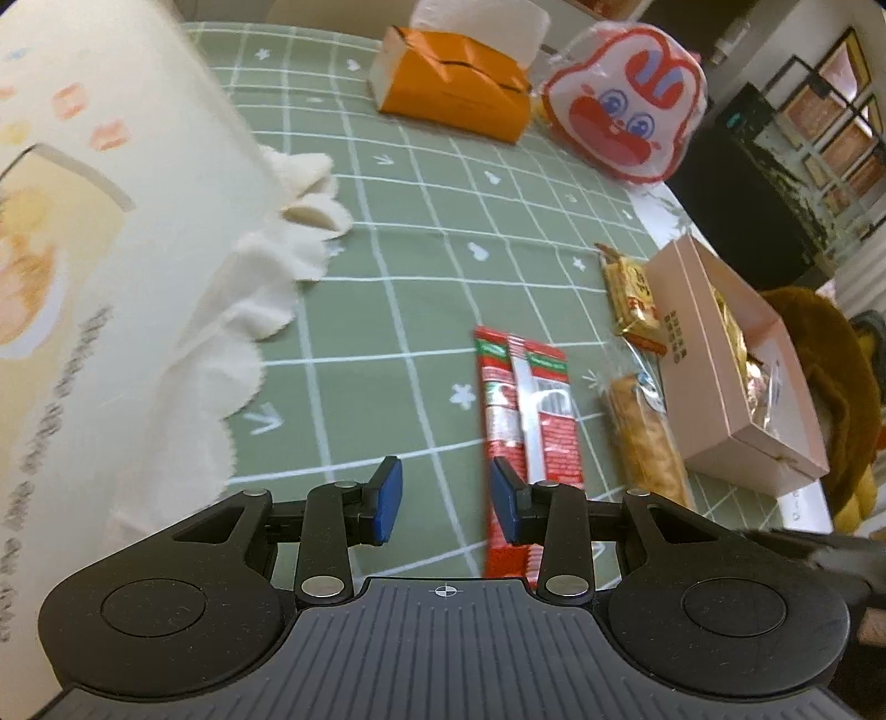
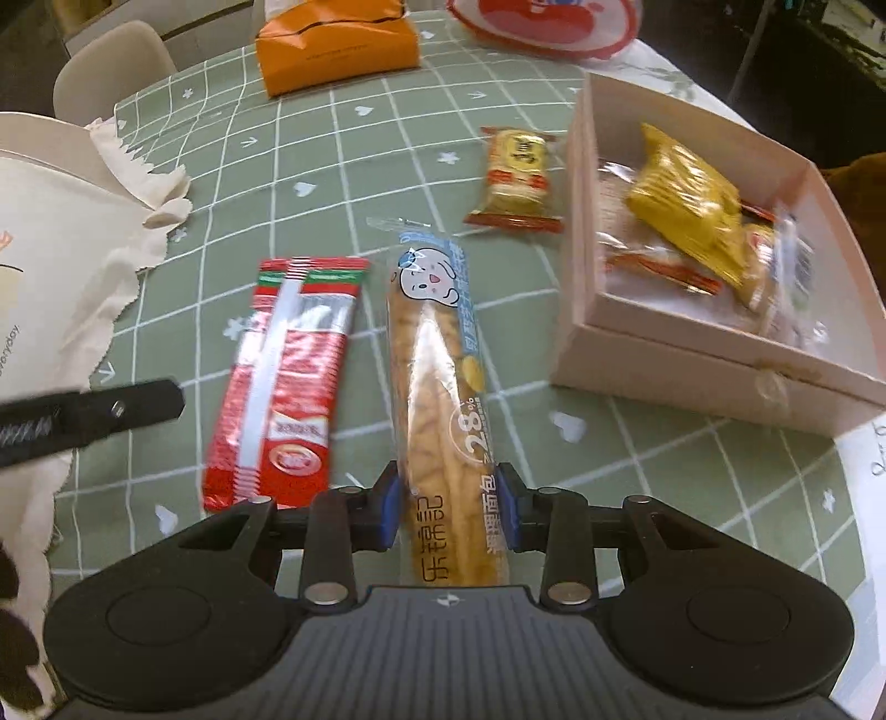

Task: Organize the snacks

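Observation:
A long bread stick in a clear wrapper (image 2: 437,387) lies on the green checked tablecloth; my right gripper (image 2: 449,507) straddles its near end, fingers against both sides, shut on it. A red sachet pack (image 2: 282,376) lies to its left and also shows in the left wrist view (image 1: 526,410). My left gripper (image 1: 446,501) is open and empty, its right finger over the red pack's near part. The bread stick shows there too (image 1: 645,437). A pink box (image 2: 714,343) at right holds several wrapped snacks. A small gold-and-red snack (image 2: 518,177) lies beside it.
An orange tissue pack (image 2: 338,50) and a red-and-white rabbit bag (image 1: 626,105) sit at the far side. A cream paper bag with white cloth (image 1: 111,249) stands on the left. The table's edge runs close on the right (image 2: 864,498).

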Demonstrator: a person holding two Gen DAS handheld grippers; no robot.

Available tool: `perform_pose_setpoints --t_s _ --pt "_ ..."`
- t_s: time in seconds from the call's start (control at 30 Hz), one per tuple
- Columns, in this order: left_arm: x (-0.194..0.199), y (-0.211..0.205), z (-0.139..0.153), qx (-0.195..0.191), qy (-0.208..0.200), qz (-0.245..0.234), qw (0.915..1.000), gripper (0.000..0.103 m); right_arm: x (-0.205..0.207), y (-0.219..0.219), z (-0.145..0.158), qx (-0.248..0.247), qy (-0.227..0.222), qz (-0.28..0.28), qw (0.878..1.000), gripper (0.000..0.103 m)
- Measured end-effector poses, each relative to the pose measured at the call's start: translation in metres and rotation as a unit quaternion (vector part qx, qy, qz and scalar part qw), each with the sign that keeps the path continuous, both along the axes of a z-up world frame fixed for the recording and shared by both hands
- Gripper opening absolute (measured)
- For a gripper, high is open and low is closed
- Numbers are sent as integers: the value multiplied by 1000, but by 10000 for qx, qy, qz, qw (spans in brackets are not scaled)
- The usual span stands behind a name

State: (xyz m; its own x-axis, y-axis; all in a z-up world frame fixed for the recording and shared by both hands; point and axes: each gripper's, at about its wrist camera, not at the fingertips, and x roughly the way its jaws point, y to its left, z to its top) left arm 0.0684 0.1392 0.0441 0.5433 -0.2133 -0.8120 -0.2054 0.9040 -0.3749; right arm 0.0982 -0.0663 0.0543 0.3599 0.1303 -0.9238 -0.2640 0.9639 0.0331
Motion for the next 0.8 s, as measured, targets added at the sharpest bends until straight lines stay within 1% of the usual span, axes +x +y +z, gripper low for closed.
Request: perform_pose_setpoints --t_s 0.07,0.13,0.2,0.27,0.3,0.4,0.47,0.57,0.63,0.7,0.8 --pt "7 -13 2 92 -9 -88 9999 39 -4 -12 1 64 -18 -102 9999 36" --pt "14 -27 5 263 -30 -208 9994 39 -9 -21 4 177 -15 -110 9998 36" --pt "19 -39 5 455 -7 -277 9986 39 -14 -29 8 236 -104 -57 9997 40" --pt "24 -50 5 592 26 -360 9976 39 -18 -36 12 213 -214 -32 9995 48" --pt "26 -54 4 648 38 -398 9971 39 -19 -36 12 209 -256 -13 9995 49" --pt "30 -68 1 964 90 -510 9940 41 -22 -45 17 184 -390 16 9991 59" --pt "31 -79 -2 1225 93 -686 9900 44 -25 -51 19 174 -482 -3 9987 64" --pt "29 -94 -3 1693 -64 -932 9811 45 -25 -61 19 196 -547 -65 9983 67" --pt "28 -101 -2 1894 -116 -1000 9767 45 -26 -69 17 233 -560 -128 9981 69" --pt "29 -104 -2 1951 -84 -984 9758 45 -24 -78 14 339 -519 -238 9978 72" --pt "34 -105 -1 1933 6 -925 9768 45 -21 -88 8 504 -415 -337 9973 73"
